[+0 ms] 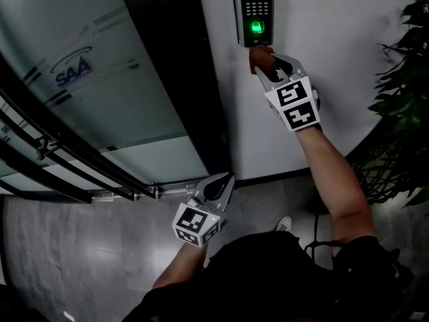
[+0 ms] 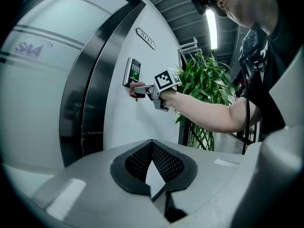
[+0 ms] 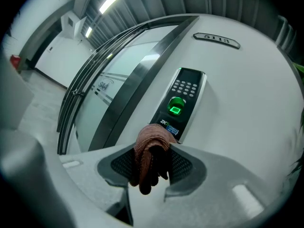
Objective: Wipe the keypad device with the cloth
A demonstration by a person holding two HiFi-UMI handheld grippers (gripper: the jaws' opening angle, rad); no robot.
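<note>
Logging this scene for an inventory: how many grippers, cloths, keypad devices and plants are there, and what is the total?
Grippers: 2, left gripper and right gripper
Cloth: 1
Keypad device: 1
Plant: 1
Total: 5

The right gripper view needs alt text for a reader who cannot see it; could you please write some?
The right gripper holds a bunched reddish-brown cloth between its jaws, at the lower edge of a wall-mounted keypad device whose fingerprint sensor glows green. Left of the device are a dark door frame and a frosted glass door.
</note>
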